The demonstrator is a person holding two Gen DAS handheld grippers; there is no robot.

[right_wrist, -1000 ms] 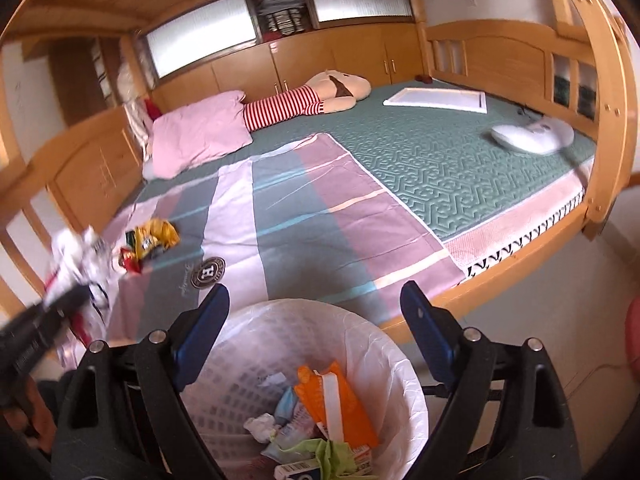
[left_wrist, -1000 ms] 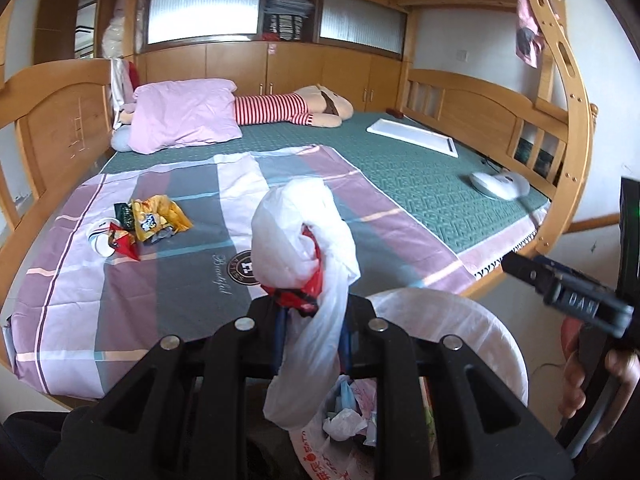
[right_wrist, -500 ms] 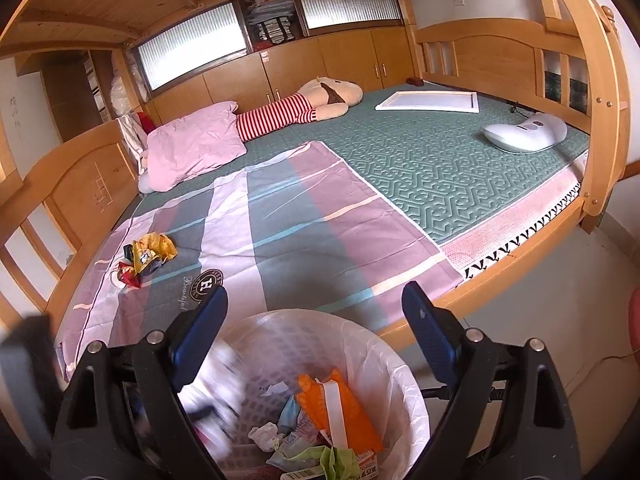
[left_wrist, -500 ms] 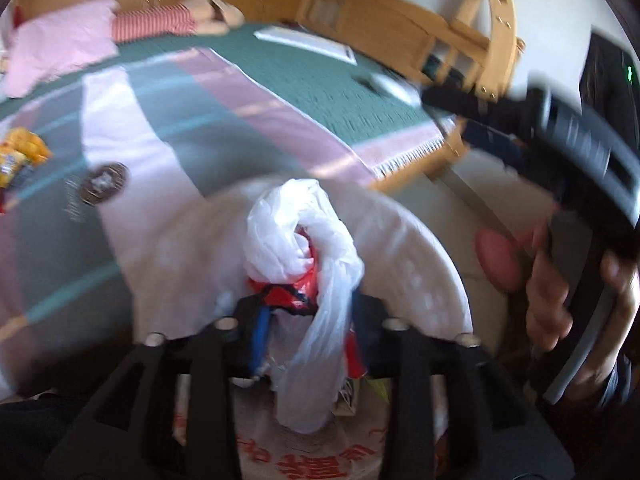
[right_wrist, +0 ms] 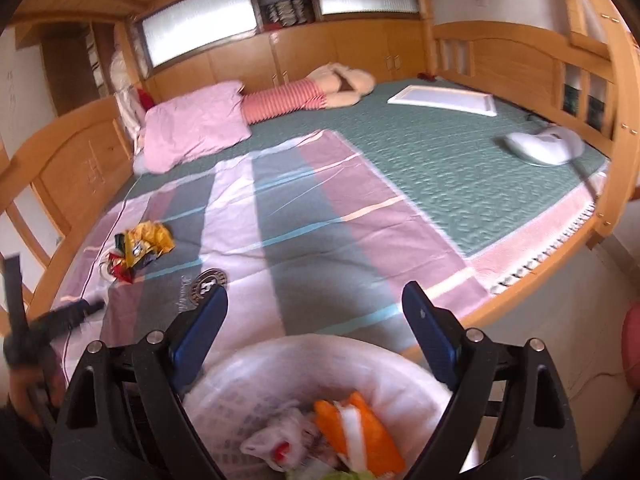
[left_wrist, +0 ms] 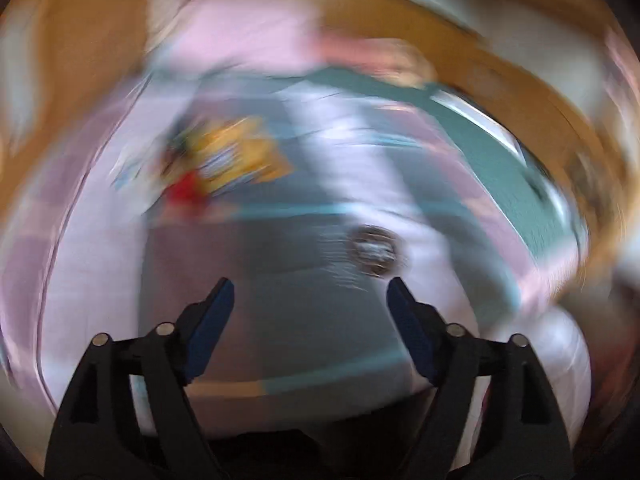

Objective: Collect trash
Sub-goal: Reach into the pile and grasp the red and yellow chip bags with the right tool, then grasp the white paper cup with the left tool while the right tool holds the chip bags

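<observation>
My left gripper (left_wrist: 310, 296) is open and empty over the striped sheet; its view is heavily blurred. A pile of yellow and red snack wrappers (left_wrist: 232, 160) lies ahead of it on the sheet, and shows in the right wrist view (right_wrist: 140, 246) at the bed's left side. My right gripper (right_wrist: 314, 300) is open and empty above the white waste basket (right_wrist: 400, 364). The basket holds a white plastic bag with red (right_wrist: 276, 442), an orange packet (right_wrist: 360, 428) and other scraps. The left gripper (right_wrist: 68, 314) shows blurred at the left edge.
The bed has a wooden frame (right_wrist: 532, 276), a pink pillow (right_wrist: 196, 128), a striped plush doll (right_wrist: 312, 92), a white board (right_wrist: 444, 98) and a white device (right_wrist: 544, 146). A pink object (right_wrist: 631, 344) sits on the floor at right.
The left gripper let the white bag go into the basket, opened, and swung fast back toward the wrappers on the bed. The right gripper stayed over the basket.
</observation>
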